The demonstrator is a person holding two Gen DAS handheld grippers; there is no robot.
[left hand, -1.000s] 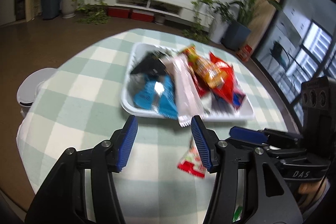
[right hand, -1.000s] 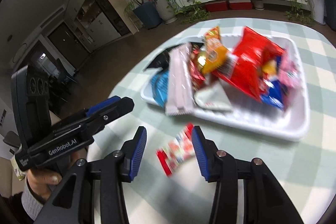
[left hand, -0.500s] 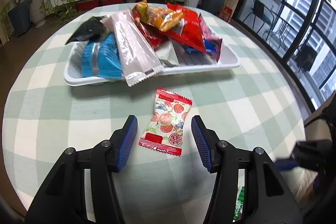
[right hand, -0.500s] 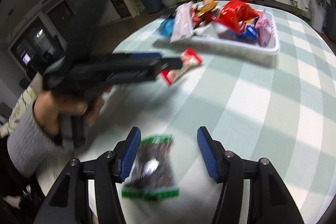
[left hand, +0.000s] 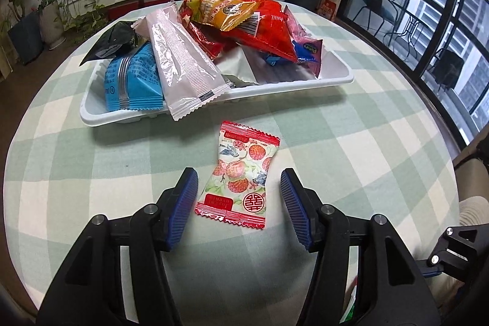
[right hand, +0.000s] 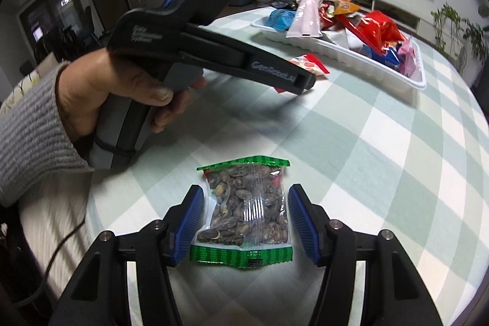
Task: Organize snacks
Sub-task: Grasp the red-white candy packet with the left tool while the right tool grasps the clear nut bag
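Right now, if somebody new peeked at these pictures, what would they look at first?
Probably the white tray at the far side of the checked table, heaped with bright snack bags. Next, the red fruit-print candy packet lying on the cloth between the open fingers of the left hand-held gripper. Then the green-edged bag of seeds, flat on the table between the open right hand-held gripper.

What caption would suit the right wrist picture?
Open right gripper straddles a green-edged seed packet on the checked tablecloth, snack tray beyond.
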